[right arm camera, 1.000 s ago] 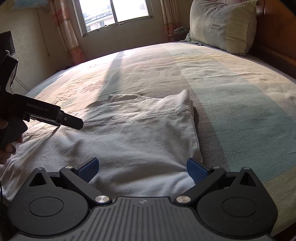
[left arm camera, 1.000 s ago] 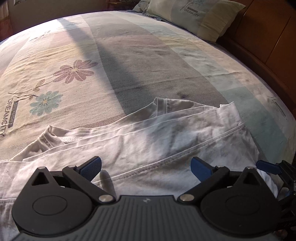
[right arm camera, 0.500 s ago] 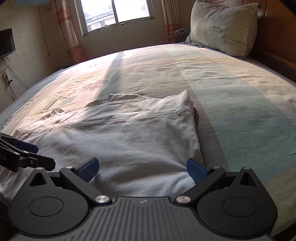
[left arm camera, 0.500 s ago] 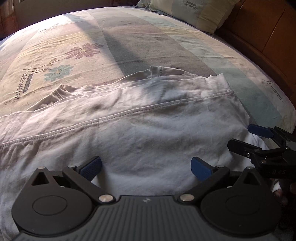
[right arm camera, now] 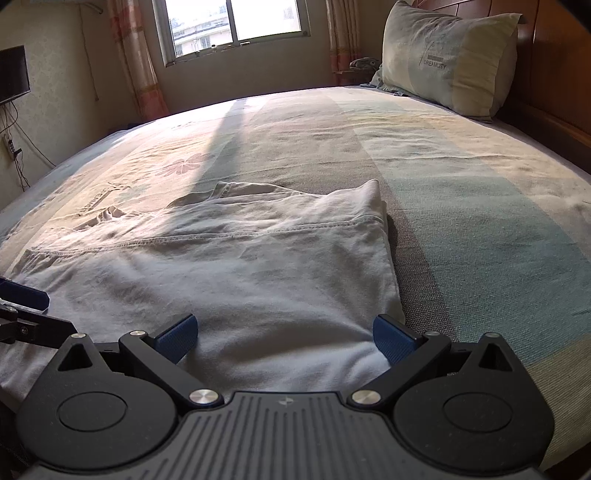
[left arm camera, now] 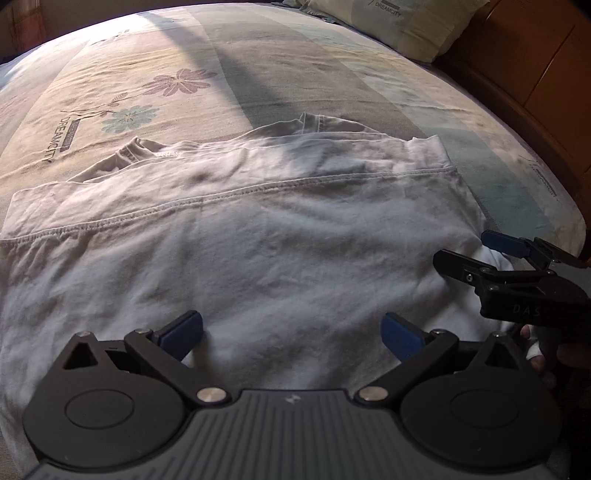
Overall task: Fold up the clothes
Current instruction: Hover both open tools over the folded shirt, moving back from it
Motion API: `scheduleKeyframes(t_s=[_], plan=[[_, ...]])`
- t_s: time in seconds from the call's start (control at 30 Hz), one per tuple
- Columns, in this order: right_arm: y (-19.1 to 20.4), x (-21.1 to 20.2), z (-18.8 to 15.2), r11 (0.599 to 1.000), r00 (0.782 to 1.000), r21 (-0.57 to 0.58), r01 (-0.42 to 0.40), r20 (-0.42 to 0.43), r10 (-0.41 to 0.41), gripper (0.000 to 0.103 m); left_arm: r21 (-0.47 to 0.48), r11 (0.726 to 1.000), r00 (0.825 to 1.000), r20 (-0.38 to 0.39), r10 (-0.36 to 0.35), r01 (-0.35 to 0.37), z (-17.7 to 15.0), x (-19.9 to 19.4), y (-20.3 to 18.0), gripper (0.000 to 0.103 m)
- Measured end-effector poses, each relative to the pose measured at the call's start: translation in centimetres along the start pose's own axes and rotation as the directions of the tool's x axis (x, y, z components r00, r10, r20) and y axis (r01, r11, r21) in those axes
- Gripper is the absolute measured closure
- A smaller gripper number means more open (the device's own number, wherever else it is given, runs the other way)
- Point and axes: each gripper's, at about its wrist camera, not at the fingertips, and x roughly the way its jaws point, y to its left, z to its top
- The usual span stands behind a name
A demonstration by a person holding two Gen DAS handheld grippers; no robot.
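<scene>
A wide bed with a striped, flower-printed cotton sheet [right arm camera: 461,192] carries a white cotton T-shirt [left arm camera: 258,240], folded flat near its front edge, hem seam running across. A pale rectangular pillow [right arm camera: 447,59] leans on the wooden headboard. The left gripper [left arm camera: 291,330] and right gripper [right arm camera: 282,334] hover over the shirt, fingers spread wide, holding nothing.

I'm counting one white garment [left arm camera: 258,258] lying on one bed [right arm camera: 461,192], one pillow [right arm camera: 447,59], one window [right arm camera: 236,22] — and I'm holding two grippers, left gripper [left arm camera: 291,328] and right gripper [right arm camera: 284,338].
</scene>
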Motion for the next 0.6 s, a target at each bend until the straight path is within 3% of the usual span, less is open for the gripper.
scheduleKeyframes(t_s=[0.23,0.43,0.6], plan=[[1.3,-1.3,1.4,0.999,0.999,0.054,-0.004,-0.034,0.006,0.000,-0.023,1.000,0.995,0.095,0.013,-0.011,0.3,-3.6,1.3,0.001],[4.9,-2.1,2.7,0.997,0.997,0.034,-0.071,-0.033,0.072,0.000,-0.106,0.994,0.999,0.034,0.029,-0.026,-1.6,-2.3,3.9,0.001],[7.3,-2.3,3.3,0.998,0.996,-0.004,-0.069,-0.052,0.069,0.000,-0.127,0.992,0.997,0.082,0.001,0.010,-2.2,-3.7,5.2,0.001]])
